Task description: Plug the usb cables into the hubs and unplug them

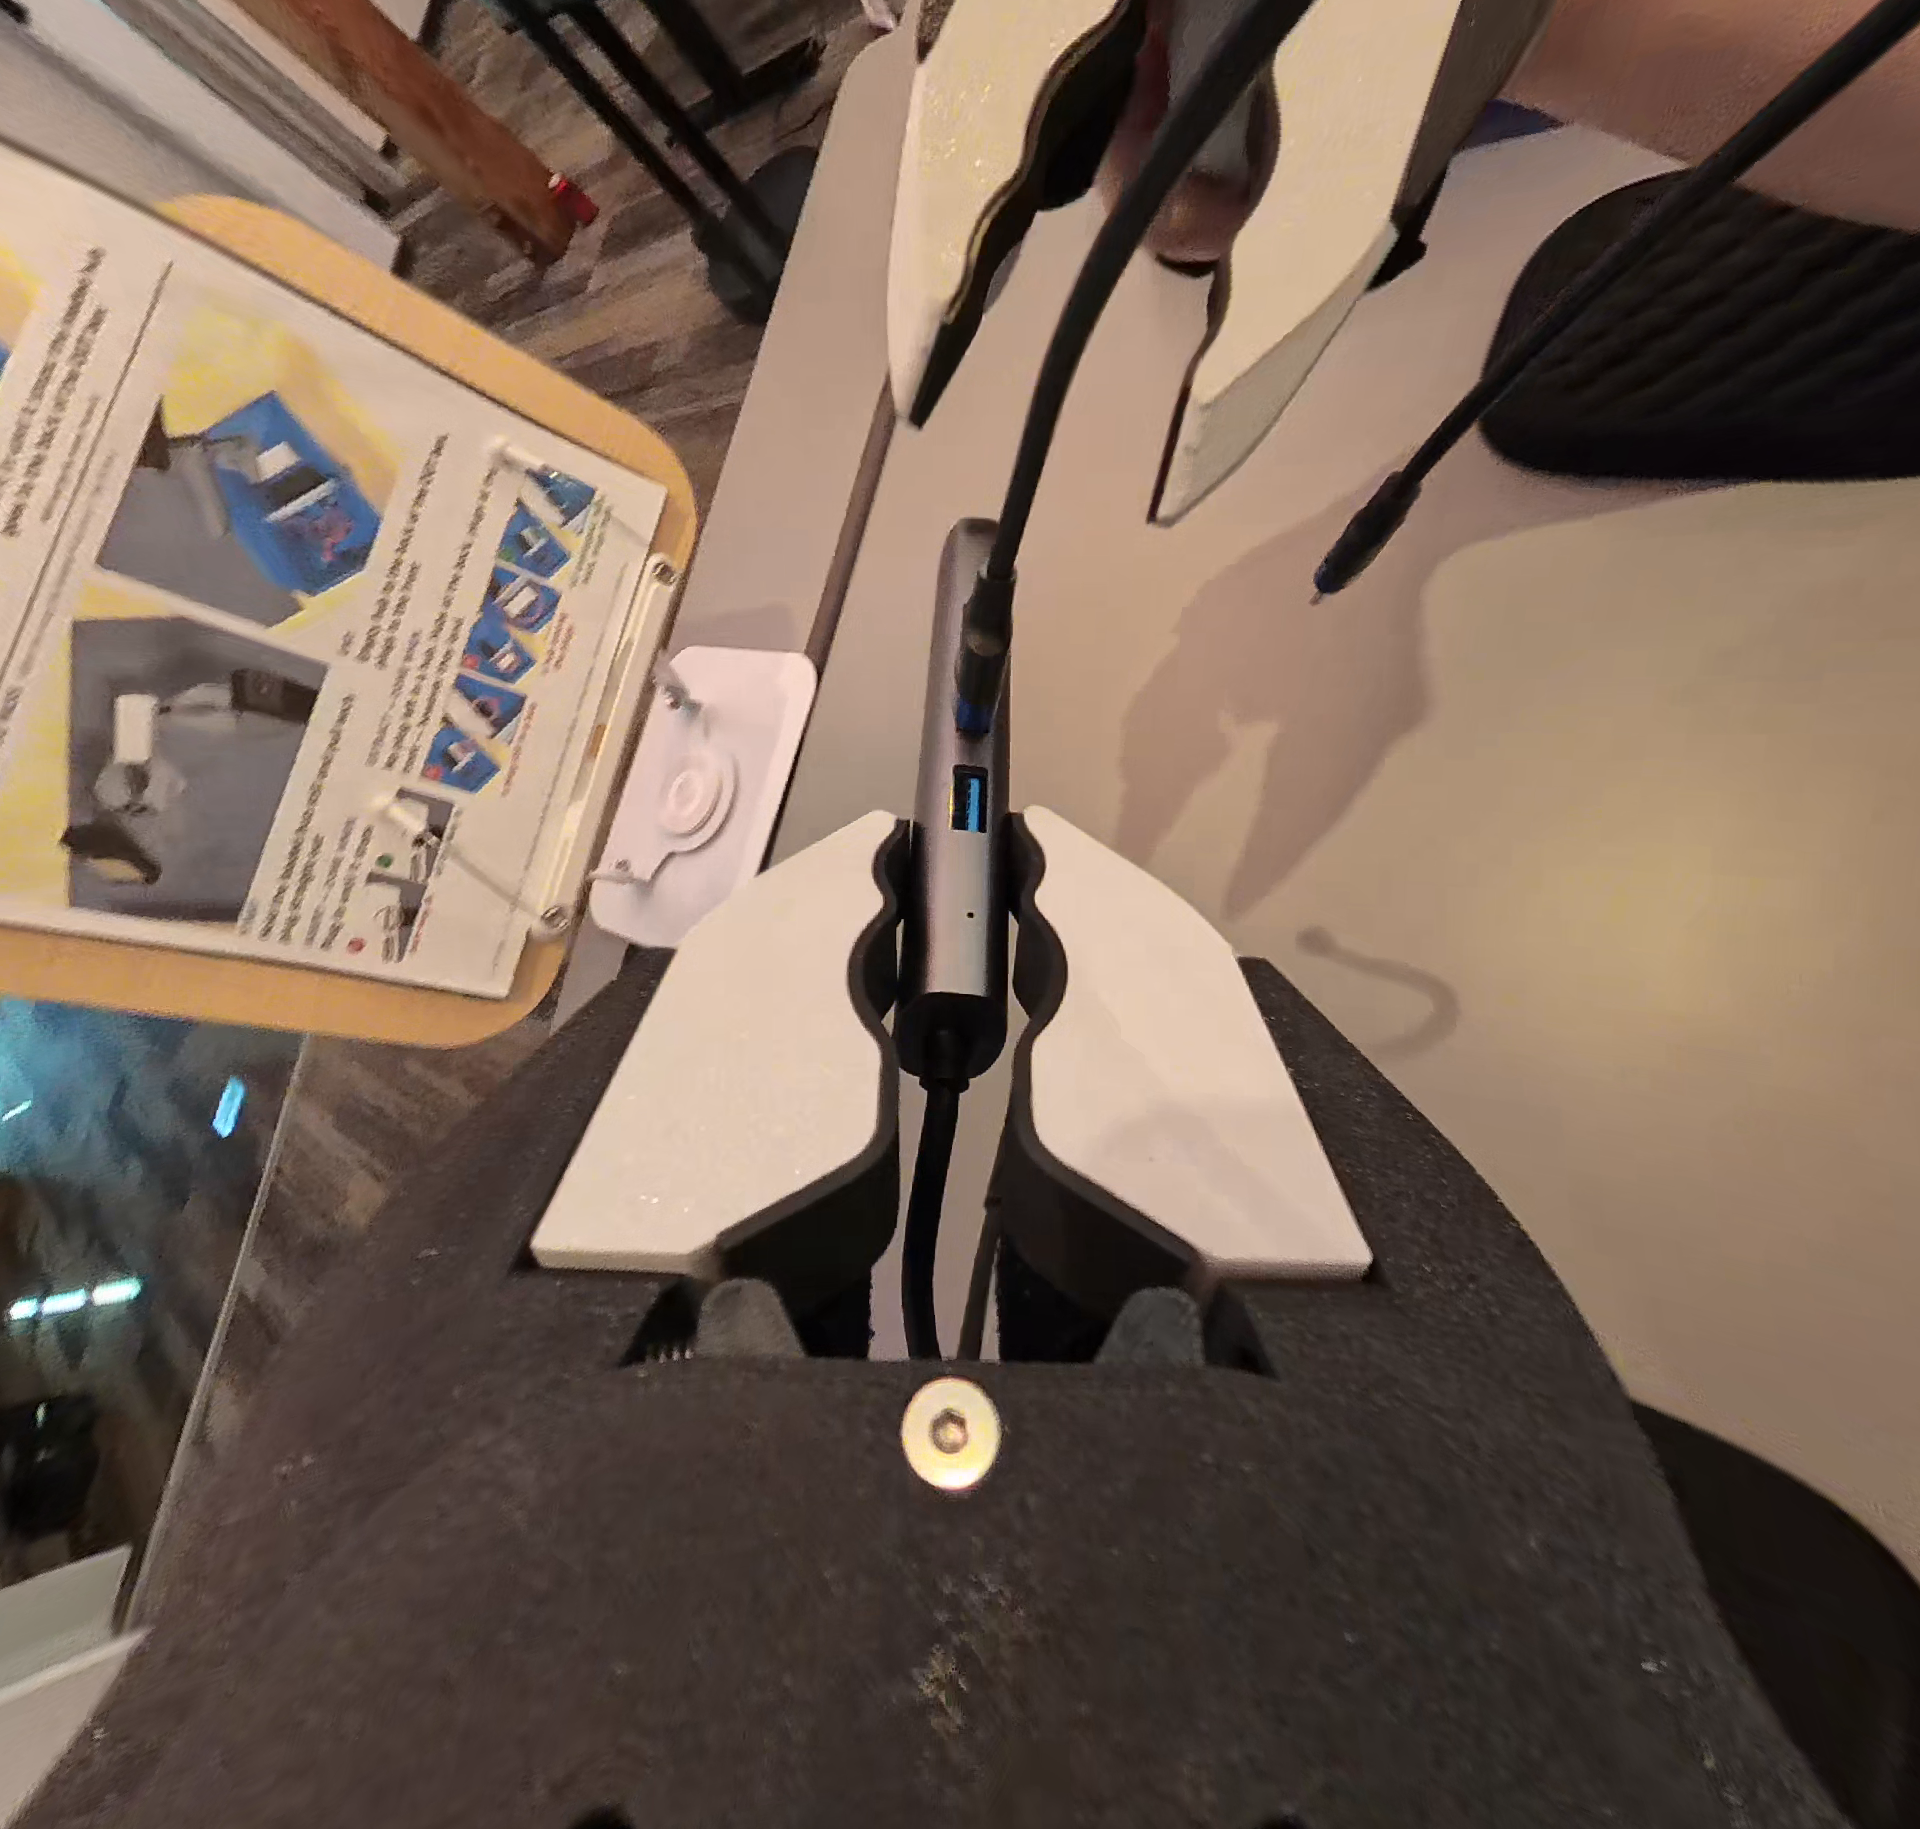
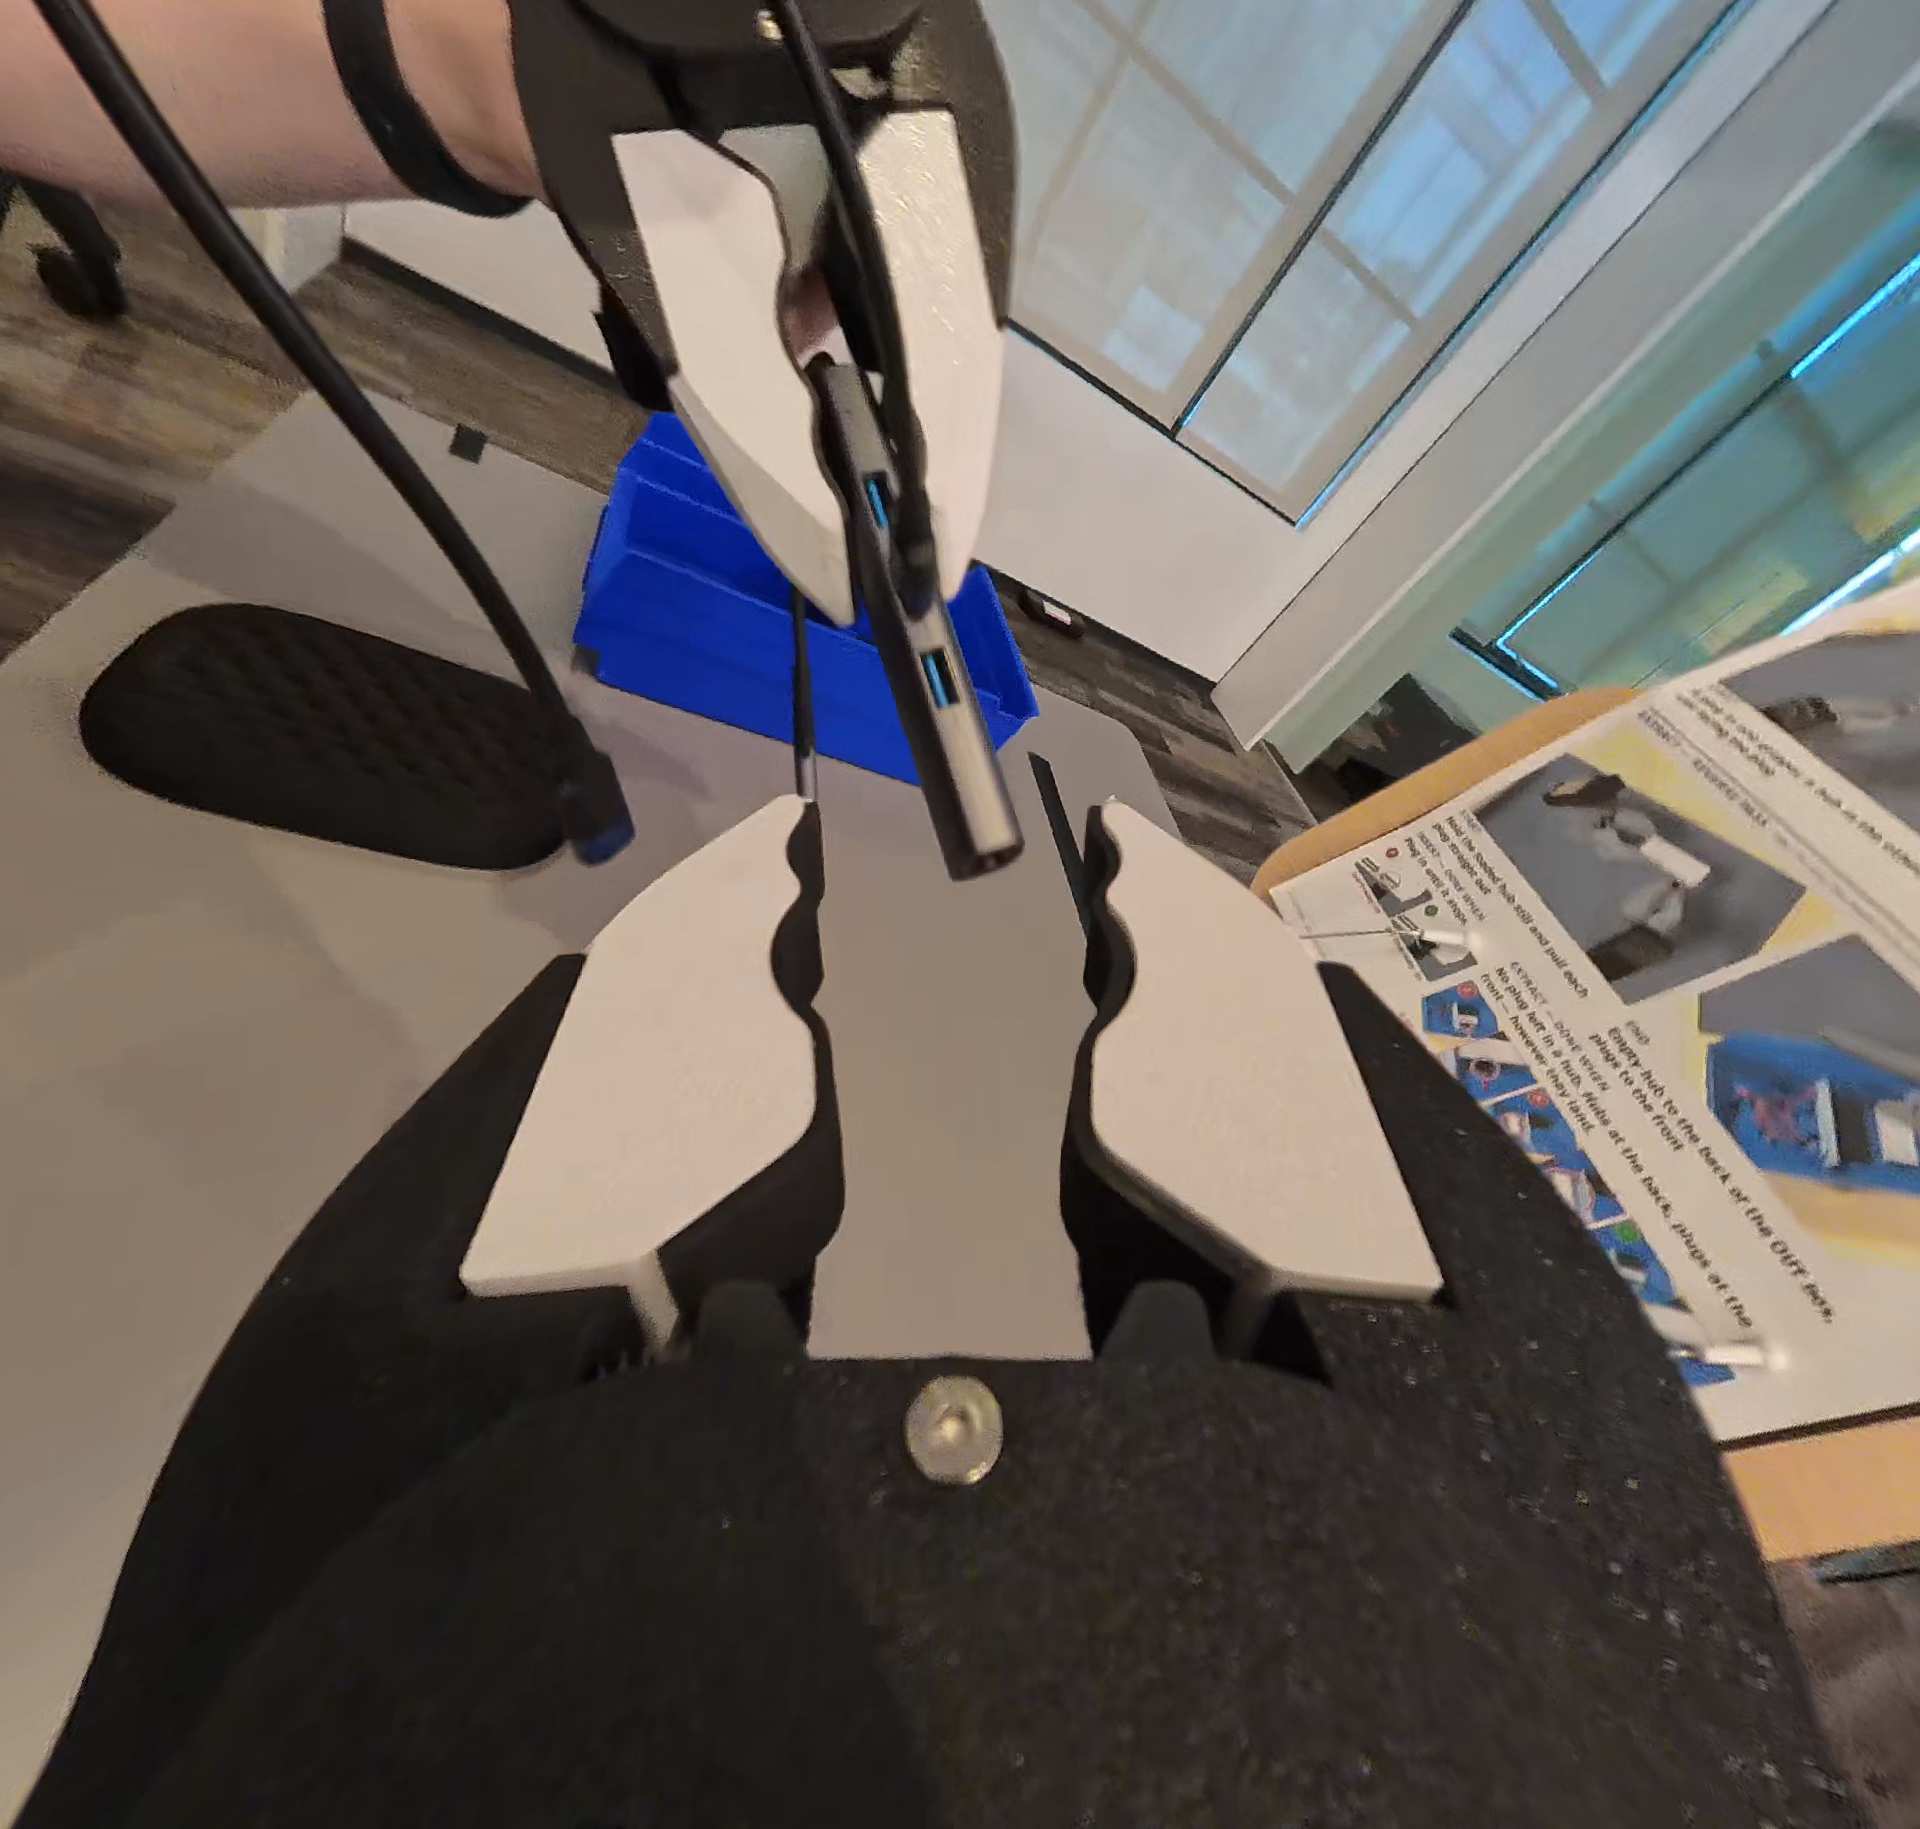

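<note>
My left gripper is shut on a grey USB hub, which sticks out forward above the white table. A black cable's plug sits in a far port on the hub, with a bit of its blue tip showing; a blue port nearer my fingers is empty. My right gripper is open and empty, just short of the hub's end. In the left wrist view it hangs open above the hub with the cable running loosely between its fingers. A second cable's blue-tipped plug dangles free to the right.
A clipboard with an instruction sheet lies left of the hub and shows in the right wrist view. A blue bin stands behind the hub. A black mesh pad lies on the table. A forearm is above.
</note>
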Action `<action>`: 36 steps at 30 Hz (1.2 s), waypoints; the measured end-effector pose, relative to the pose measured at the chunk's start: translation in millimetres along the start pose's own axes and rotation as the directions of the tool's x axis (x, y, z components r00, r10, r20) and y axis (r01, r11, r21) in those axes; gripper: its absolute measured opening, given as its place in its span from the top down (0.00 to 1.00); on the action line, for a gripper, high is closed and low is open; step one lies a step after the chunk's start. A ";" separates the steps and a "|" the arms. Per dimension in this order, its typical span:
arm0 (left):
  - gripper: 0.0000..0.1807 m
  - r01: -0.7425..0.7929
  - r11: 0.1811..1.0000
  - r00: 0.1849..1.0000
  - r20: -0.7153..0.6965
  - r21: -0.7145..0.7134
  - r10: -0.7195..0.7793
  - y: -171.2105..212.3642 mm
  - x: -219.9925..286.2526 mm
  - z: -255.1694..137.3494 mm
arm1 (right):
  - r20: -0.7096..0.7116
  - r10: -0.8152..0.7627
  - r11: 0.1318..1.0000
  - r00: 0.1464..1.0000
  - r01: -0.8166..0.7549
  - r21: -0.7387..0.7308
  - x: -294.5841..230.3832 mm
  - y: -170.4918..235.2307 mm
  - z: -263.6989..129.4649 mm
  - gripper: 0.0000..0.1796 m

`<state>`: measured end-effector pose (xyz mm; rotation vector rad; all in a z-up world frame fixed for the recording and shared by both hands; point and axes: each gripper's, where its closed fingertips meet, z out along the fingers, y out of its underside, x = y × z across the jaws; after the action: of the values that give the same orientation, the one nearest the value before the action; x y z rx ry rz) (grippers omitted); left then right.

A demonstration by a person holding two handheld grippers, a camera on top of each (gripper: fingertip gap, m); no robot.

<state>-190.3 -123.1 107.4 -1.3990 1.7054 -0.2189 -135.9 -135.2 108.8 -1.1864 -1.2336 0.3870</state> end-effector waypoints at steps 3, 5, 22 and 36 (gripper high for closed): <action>0.91 0.008 1.000 0.999 -0.038 0.027 -0.007 -8.6 9.9 11.7 | 0.014 -0.061 0.998 0.998 0.062 -0.027 -7.6 5.5 3.6 0.75; 0.91 0.026 0.998 0.997 -0.073 0.053 -0.022 -16.2 16.6 18.6 | 0.021 -0.070 0.996 0.997 0.071 -0.049 -9.1 13.5 7.4 0.76; 0.85 0.187 0.932 0.975 -0.171 0.311 -0.139 -46.3 31.3 42.6 | 0.138 -0.002 0.999 0.990 -0.003 0.033 -21.1 38.8 -6.0 0.90; 0.90 0.188 0.934 0.970 -0.206 0.305 -0.128 -35.1 42.6 54.6 | 0.157 0.006 0.999 0.988 -0.015 0.052 -25.3 44.2 -2.7 0.90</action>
<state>-125.2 -150.9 75.4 -1.2989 1.6130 -0.7061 -127.3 -138.5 58.7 -1.1339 -1.3442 0.5261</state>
